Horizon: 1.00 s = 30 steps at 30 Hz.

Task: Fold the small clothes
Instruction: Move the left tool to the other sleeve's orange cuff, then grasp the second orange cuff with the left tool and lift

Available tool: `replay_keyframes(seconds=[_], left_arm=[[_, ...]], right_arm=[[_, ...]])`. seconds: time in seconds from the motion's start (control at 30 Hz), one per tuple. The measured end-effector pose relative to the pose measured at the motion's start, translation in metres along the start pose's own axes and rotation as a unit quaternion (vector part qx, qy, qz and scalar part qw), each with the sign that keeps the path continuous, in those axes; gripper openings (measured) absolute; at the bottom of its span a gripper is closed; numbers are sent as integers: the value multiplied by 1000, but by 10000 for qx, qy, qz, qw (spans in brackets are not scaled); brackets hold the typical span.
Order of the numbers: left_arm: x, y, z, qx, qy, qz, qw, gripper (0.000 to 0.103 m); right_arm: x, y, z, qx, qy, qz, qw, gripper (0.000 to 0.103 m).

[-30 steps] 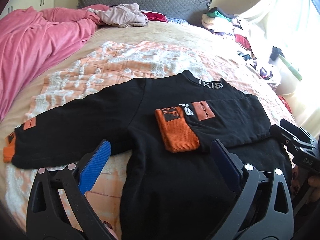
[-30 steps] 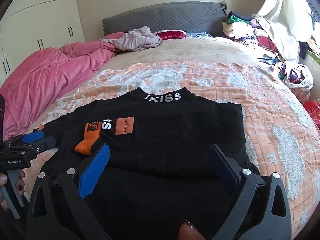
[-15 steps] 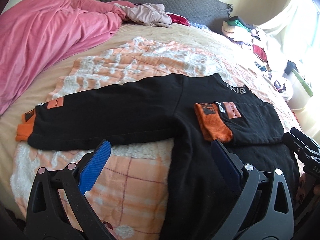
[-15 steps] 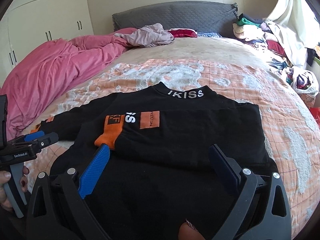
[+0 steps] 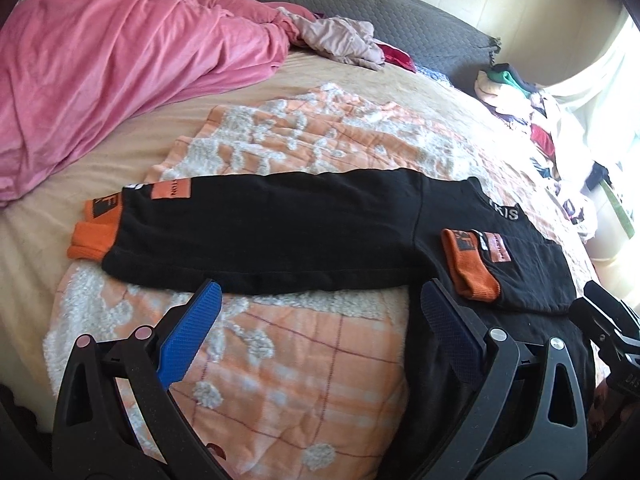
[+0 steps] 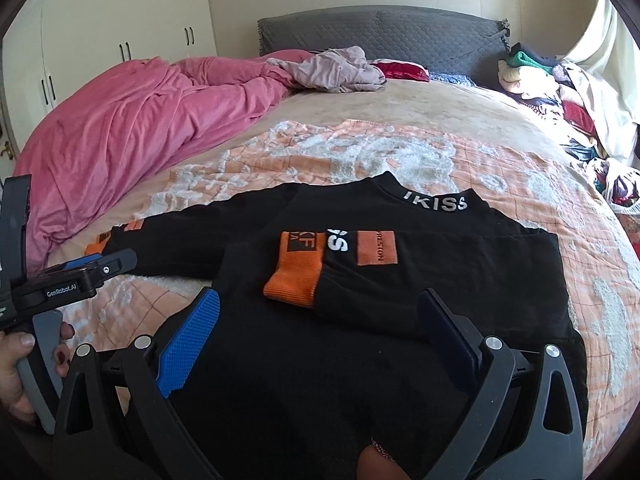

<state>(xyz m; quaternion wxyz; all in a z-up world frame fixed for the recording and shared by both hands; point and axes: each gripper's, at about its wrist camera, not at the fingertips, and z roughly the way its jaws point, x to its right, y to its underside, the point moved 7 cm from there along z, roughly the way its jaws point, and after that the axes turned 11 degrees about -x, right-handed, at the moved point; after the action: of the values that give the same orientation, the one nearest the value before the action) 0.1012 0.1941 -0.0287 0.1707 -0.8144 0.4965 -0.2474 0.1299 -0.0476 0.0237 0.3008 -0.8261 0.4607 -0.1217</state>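
Note:
A small black sweater (image 6: 420, 280) with an "IKISS" collar lies flat on the bed. Its right sleeve is folded across the chest, the orange cuff (image 6: 296, 276) near the middle. The left sleeve (image 5: 272, 236) stretches out sideways, ending in an orange cuff (image 5: 94, 236). My left gripper (image 5: 320, 304) hovers open just in front of that outstretched sleeve's lower edge, holding nothing. My right gripper (image 6: 320, 312) hangs open above the sweater's body, nothing between its blue pads. The left gripper also shows in the right wrist view (image 6: 80, 272), held by a hand.
An orange-and-white quilt (image 5: 320, 140) lies under the sweater. A pink duvet (image 5: 120, 48) is heaped at the left. Crumpled clothes (image 6: 332, 66) lie by the grey headboard (image 6: 380, 36). A pile of clothes (image 6: 560, 92) sits at the right edge.
My left gripper has swung left, from over the sweater's body to in front of the outstretched sleeve. The right gripper shifted slightly left. The sweater has not moved; both grippers stayed open.

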Motion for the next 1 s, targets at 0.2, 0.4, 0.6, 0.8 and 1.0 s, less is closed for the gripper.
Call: replay_keyframes(seconds=[0.2,0.4,0.6,0.8,1.0], left_arm=[[-28,-1,-5,100,-230,-240,9994,93],[-52,-3,-5,135,-312,-517,9981,93],[-73,-2,-5,135,-337,-768,9964,93],[-90,-1,-8,121,-350,-971,9946,93],[-106,-2,-1,-38,-259,-1197,9925,93]], right_arm=[[-24,-5,4,-4,-2,-139,9999,98],[-43,-8,7,-52,-56,-240,9997,98],[-64,-11,8,-34,-88,-417,9991,98],[-83,-13,11,-55,-180,-545,9983,99],[-100,-17,15,-59,-232,-673,9974,98]])
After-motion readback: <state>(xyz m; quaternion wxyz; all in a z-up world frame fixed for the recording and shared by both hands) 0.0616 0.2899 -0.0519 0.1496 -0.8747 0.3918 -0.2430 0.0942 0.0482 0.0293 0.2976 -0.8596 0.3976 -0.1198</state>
